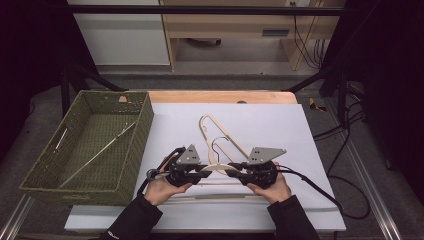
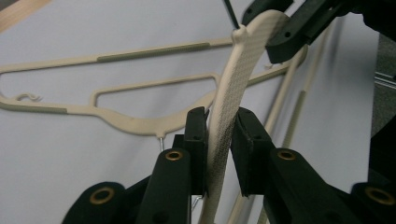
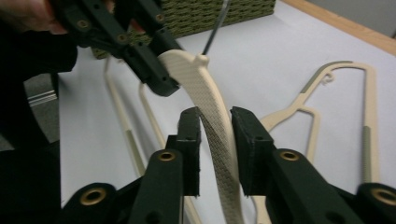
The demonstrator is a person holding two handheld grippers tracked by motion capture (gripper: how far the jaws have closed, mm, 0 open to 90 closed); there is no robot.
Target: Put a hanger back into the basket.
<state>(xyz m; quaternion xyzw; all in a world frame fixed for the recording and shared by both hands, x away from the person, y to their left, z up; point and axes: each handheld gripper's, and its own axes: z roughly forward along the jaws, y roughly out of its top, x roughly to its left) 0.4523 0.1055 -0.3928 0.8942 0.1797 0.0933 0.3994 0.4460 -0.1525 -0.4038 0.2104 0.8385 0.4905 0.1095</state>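
A cream hanger with a dark wire hook is held just above the white mat between both grippers. My left gripper is shut on one shoulder of it; in the left gripper view the textured strip sits pinched between the pads of my left gripper. My right gripper is shut on the other shoulder, and in the right gripper view the strip runs between the pads of my right gripper. The other gripper holds the far end.
A second cream hanger lies flat on the white mat behind the grippers. A third hanger's long bars lie under the person's hands. A green woven basket with thin metal rods inside stands at the left.
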